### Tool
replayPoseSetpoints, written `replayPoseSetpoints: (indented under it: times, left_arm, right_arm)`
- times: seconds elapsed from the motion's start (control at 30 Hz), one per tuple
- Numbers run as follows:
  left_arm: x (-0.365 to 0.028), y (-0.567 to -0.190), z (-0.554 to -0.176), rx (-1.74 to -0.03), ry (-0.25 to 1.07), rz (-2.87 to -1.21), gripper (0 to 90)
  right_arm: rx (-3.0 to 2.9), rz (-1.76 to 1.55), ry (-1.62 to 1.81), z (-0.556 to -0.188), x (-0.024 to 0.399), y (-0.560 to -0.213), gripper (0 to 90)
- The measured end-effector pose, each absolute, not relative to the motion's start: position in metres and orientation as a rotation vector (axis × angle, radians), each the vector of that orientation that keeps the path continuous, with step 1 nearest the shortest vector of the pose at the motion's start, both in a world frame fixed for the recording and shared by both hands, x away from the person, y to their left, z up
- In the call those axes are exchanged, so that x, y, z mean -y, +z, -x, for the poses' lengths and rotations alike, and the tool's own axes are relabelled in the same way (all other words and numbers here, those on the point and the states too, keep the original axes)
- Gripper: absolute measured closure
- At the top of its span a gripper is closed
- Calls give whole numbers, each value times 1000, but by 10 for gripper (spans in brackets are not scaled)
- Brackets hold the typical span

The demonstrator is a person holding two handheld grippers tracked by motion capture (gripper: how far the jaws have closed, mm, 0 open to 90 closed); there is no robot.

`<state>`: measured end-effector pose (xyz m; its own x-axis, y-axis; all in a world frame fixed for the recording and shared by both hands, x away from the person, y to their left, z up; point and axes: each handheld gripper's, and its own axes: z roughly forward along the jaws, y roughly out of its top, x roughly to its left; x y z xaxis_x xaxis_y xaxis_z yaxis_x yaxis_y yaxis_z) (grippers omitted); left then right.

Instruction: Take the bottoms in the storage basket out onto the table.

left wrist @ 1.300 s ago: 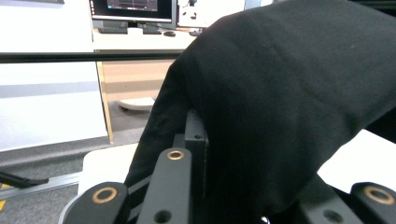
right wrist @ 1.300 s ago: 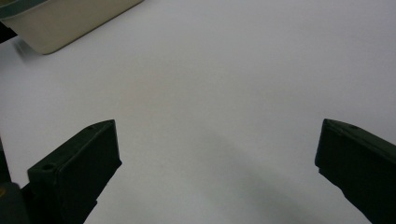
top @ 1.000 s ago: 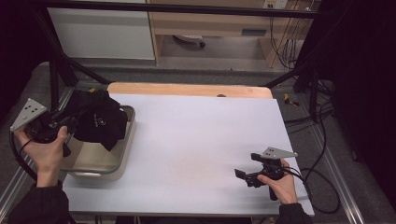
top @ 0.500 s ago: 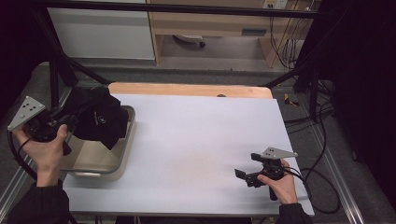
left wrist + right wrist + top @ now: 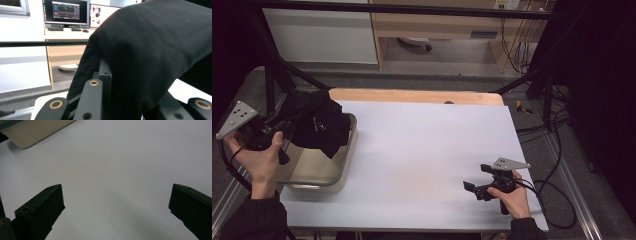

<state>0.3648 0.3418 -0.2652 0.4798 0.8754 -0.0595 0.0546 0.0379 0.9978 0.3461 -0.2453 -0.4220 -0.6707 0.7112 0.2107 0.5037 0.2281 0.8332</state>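
- The black cloth [image 5: 317,127] hangs in the air over the far end of the metal tray [image 5: 328,175], at the left of the white surface [image 5: 422,150].
- The left claw [image 5: 287,125] pinches it. A second ago the cloth sat lower, so it is being lifted out.
- It has also moved a little left and away.
- The right claw [image 5: 472,189] rests spread wide and has not moved.
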Motion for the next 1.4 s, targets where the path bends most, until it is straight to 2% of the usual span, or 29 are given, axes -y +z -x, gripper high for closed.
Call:
replayPoseSetpoints:
  times: [1.4]
  left_arm:
    - [-297,-247,-367,-777,754,-1385,765]
  right_arm:
    - [-2284,-1150,1422,-346,245,-422,6]
